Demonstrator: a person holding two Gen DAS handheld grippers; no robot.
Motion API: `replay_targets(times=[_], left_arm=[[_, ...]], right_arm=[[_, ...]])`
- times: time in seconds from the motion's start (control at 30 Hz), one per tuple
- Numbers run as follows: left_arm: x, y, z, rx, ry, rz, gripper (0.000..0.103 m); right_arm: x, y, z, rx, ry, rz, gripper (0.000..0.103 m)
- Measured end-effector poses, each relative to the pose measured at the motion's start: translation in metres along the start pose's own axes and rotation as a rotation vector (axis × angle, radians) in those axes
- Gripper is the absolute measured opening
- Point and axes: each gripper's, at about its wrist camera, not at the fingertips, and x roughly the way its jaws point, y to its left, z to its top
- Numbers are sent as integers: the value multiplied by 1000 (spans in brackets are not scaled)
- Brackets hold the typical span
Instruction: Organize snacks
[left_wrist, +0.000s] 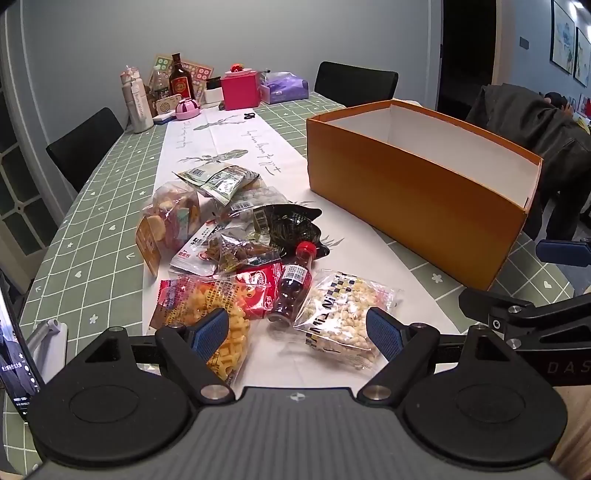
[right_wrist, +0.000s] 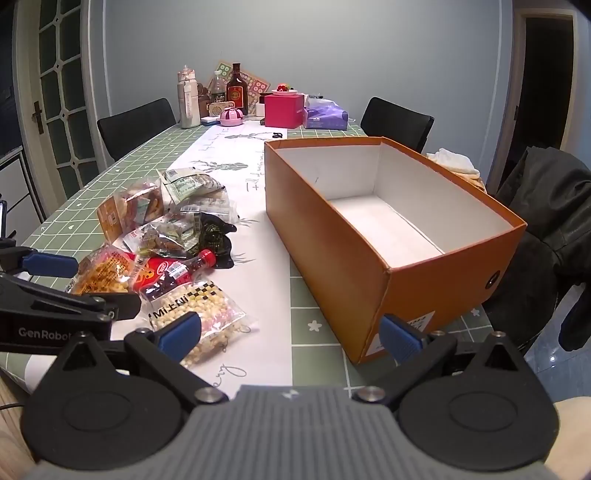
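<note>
A pile of snack packets (left_wrist: 236, 236) lies on the white table runner; it also shows in the right wrist view (right_wrist: 166, 236). Nearest are a clear bag of puffed corn (left_wrist: 343, 317) (right_wrist: 199, 314), a bag of yellow crisps (left_wrist: 214, 314) and a small red-capped bottle (left_wrist: 293, 284) (right_wrist: 184, 273). An open, empty orange box (left_wrist: 417, 199) (right_wrist: 332, 251) stands to the right of the pile. My left gripper (left_wrist: 297, 330) is open, just above the near packets. My right gripper (right_wrist: 290, 334) is open, low between the corn bag and the box's near corner.
Bottles, a pink box (right_wrist: 283, 110) and a purple tissue pack (right_wrist: 325, 117) crowd the table's far end. Black chairs (right_wrist: 397, 122) stand around the green checked table (left_wrist: 92, 221). A dark jacket (right_wrist: 546, 221) hangs to the right. A phone (left_wrist: 14, 362) stands at the left.
</note>
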Motion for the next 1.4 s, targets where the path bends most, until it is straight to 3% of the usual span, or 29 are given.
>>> replay_targets(times=[1.4], left_arm=[[0,1,1,1,8,-5,99]], right_arm=[[4,-1,0,0,23,-8,100]])
